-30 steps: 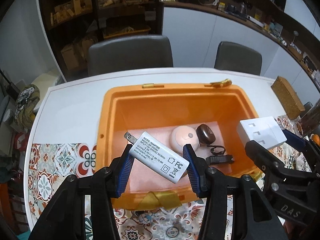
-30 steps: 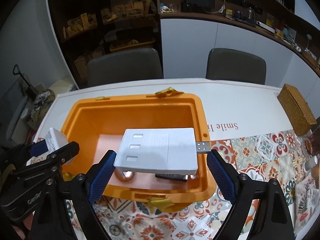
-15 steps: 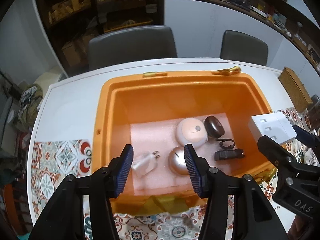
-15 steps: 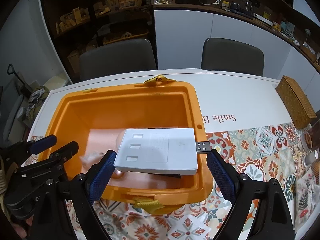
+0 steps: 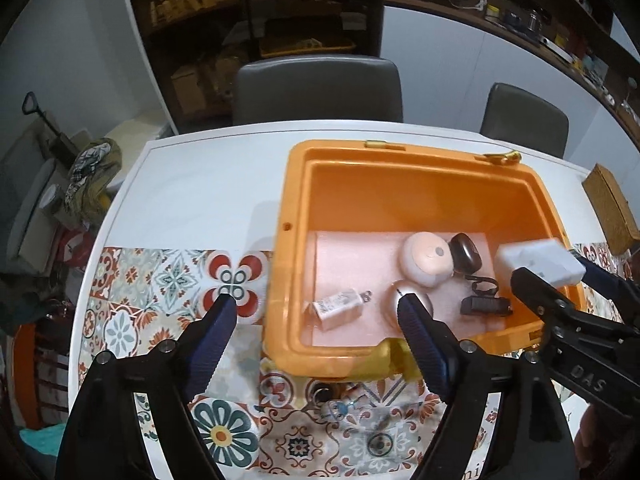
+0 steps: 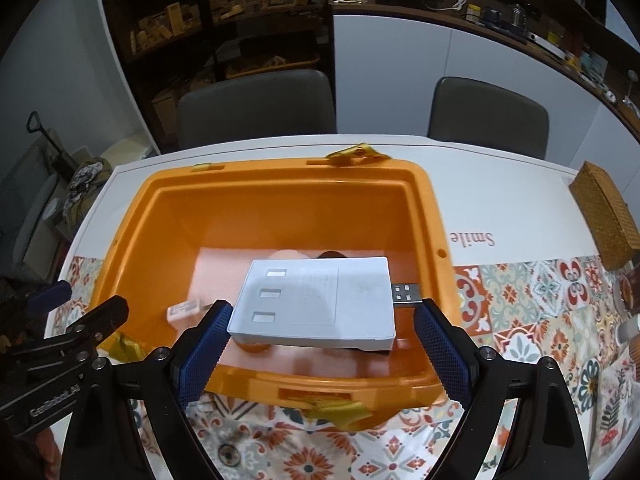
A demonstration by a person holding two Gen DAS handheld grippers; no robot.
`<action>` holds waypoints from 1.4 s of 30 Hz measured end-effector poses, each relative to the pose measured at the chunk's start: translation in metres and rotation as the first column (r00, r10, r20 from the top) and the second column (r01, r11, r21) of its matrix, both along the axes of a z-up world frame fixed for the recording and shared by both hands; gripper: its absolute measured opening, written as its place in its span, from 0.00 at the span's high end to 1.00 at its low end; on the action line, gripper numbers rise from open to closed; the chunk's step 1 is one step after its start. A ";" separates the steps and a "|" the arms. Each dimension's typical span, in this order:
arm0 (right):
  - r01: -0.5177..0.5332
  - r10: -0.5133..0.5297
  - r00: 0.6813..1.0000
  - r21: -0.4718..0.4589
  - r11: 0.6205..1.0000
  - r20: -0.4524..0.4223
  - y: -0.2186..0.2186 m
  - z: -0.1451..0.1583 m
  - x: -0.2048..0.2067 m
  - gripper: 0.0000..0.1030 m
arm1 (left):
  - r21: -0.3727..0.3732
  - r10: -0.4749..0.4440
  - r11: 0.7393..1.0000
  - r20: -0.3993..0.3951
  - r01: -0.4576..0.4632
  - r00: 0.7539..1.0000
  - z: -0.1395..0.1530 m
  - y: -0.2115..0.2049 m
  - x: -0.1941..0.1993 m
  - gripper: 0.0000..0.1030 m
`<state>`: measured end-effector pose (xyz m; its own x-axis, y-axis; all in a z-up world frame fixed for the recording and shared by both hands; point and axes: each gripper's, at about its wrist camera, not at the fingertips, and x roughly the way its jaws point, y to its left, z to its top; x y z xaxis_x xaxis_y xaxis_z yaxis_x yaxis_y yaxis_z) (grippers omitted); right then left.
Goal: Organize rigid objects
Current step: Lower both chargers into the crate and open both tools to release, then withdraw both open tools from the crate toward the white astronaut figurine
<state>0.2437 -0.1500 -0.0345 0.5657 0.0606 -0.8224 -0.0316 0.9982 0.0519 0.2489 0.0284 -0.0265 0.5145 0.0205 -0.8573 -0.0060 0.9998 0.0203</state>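
An orange bin (image 5: 424, 184) (image 6: 288, 200) stands on the table. Inside lie a white power adapter (image 5: 338, 307) (image 6: 183, 312), a pink round device (image 5: 426, 259), a silver round thing (image 5: 400, 300), a dark round case (image 5: 466, 252) and a black clip (image 5: 485, 305). My left gripper (image 5: 316, 336) is open and empty, over the bin's near left corner. My right gripper (image 6: 320, 340) is shut on a white USB hub (image 6: 316, 300) (image 5: 540, 260), held above the bin's near side, its plug pointing right.
A woven box (image 6: 604, 216) (image 5: 610, 210) sits at the table's right edge. A patterned cloth (image 5: 168, 288) covers the near part of the white table (image 5: 208, 184). Two grey chairs (image 6: 256, 108) stand behind the table. Small items (image 5: 336, 406) lie before the bin.
My left gripper opened and dropped the white adapter into the bin, then opened wider and shifted left. My right gripper carried the hub further over the bin.
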 end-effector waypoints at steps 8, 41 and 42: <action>0.029 -0.025 0.998 0.064 0.998 -0.064 -0.003 -0.018 0.005 0.10 | 0.020 0.023 1.000 0.014 -0.023 1.000 0.002 0.011 -0.012 0.18; -0.147 0.143 0.984 0.031 0.989 0.103 0.033 0.012 -0.110 0.10 | 0.037 0.111 0.993 0.048 -0.113 0.993 0.001 0.041 -0.110 0.10; -0.149 0.145 0.984 0.031 0.988 0.102 0.034 0.011 -0.112 0.10 | 0.037 0.115 0.993 0.050 -0.116 0.992 0.000 0.041 -0.113 0.09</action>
